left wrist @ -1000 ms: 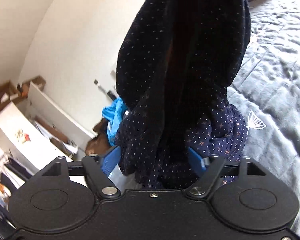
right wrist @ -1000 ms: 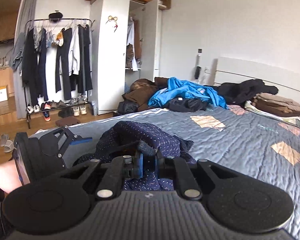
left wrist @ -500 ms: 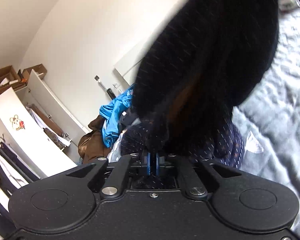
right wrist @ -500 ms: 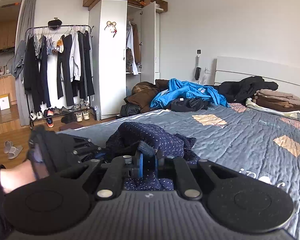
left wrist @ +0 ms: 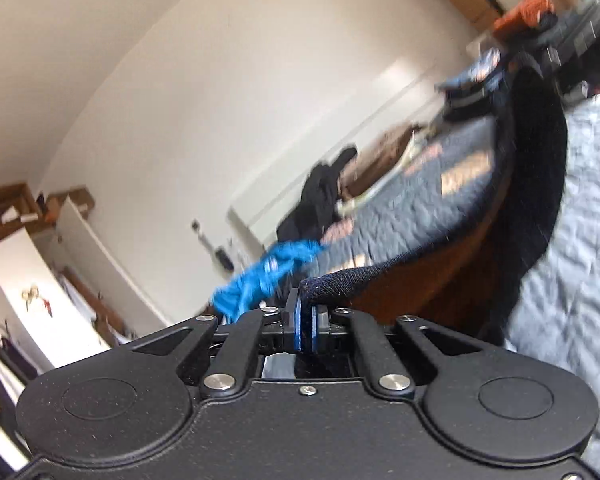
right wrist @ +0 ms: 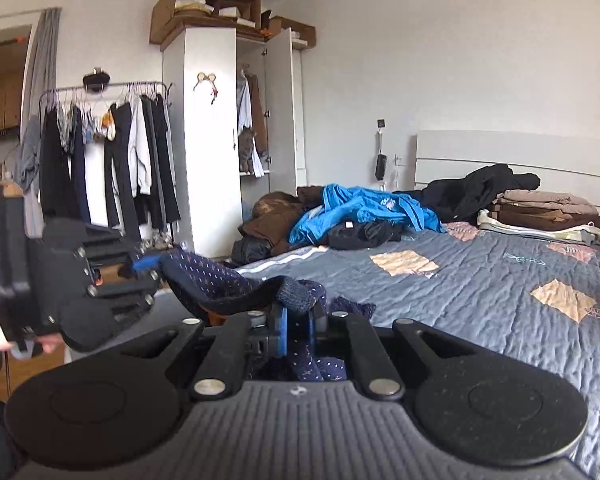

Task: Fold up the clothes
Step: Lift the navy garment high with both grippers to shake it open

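A dark navy dotted garment is stretched between both grippers above the grey quilted bed. My left gripper is shut on its ribbed hem, and the garment runs up to the right gripper at the top right of the blurred left wrist view. My right gripper is shut on another part of the hem. The left gripper shows at the left of the right wrist view, holding the cloth's other end.
A pile of unfolded clothes with a blue jacket lies at the bed's far side. Folded brown and beige clothes are stacked by the headboard. A white wardrobe and a clothes rack stand beyond the bed.
The left gripper closed on the garment's hem and swung away from the right one. The bunched garment is now pulled out between the two grippers. The right gripper stayed shut.
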